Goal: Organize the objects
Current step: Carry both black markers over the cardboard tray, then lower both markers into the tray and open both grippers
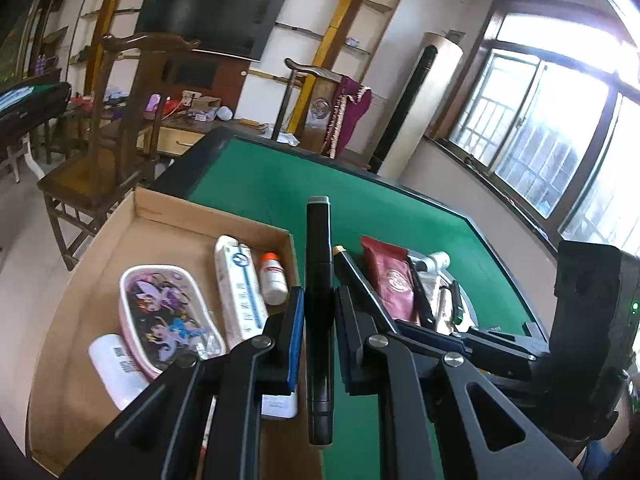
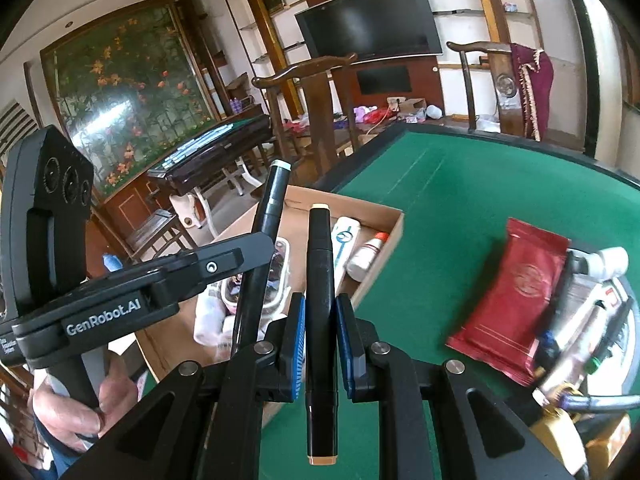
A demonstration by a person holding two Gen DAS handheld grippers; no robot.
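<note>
A green felt table [image 2: 480, 200] fills the room's foreground. The left gripper [image 1: 318, 322] is clamped on a black marker with a grey cap [image 1: 319, 280]; the right gripper [image 2: 320, 344] is clamped on a black marker with a tan cap [image 2: 320, 280]. Left of both lies a cardboard box [image 1: 96, 264] of toiletries; to the right, a red packet [image 2: 516, 300].

Daylight floods in thru the window [image 1: 560, 120], blown out white at top right. Room bright, shadows soft. Glare patch on the glass-fronted floral picture [image 2: 128, 92]. Strong fisheye bend, dark corners. Near stuff slightly soft; no real motion blur.
</note>
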